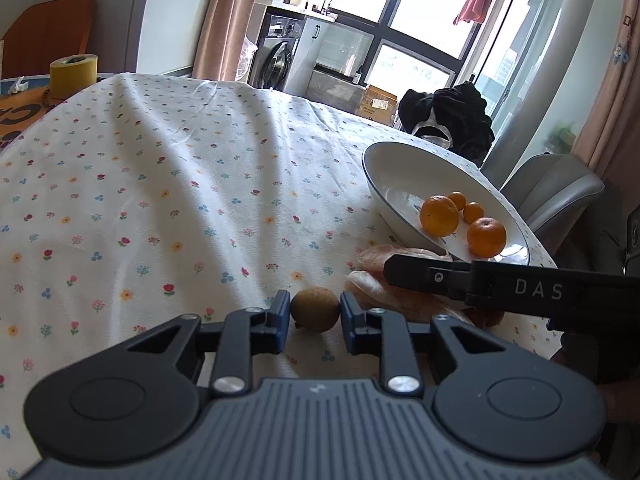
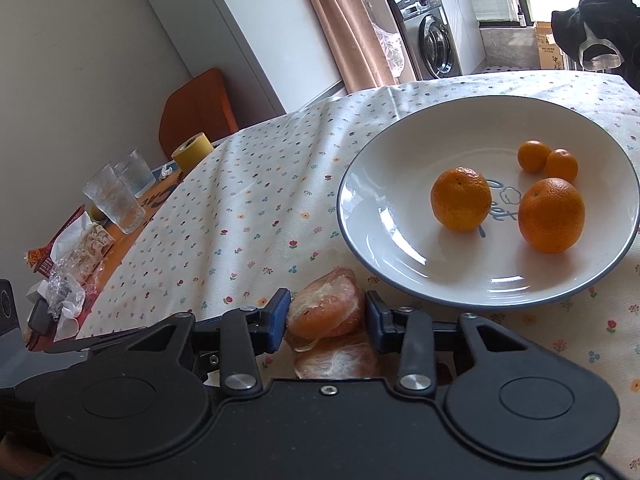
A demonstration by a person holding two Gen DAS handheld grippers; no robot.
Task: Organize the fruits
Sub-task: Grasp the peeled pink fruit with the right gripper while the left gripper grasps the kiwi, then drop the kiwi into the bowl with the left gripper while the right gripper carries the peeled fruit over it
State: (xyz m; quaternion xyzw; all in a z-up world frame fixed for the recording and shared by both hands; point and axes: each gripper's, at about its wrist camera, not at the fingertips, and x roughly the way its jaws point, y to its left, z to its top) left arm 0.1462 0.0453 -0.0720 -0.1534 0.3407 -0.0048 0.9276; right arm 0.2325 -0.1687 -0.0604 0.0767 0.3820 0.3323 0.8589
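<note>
The left gripper (image 1: 315,310) is clamping its jaws on a small brown fruit (image 1: 315,309) low in the frame, resting on the floral tabletop (image 1: 180,184). The right gripper (image 2: 326,316) is squeezing a peeled citrus piece (image 2: 326,308) just left of the white bowl (image 2: 400,276), which is holding four oranges (image 2: 461,199).

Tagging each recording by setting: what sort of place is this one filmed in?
Most likely a home dining area beside a laundry balcony. A table under a floral tablecloth holds a bowl of oranges, a washing machine stands behind it, and curtains frame a large window.
</note>
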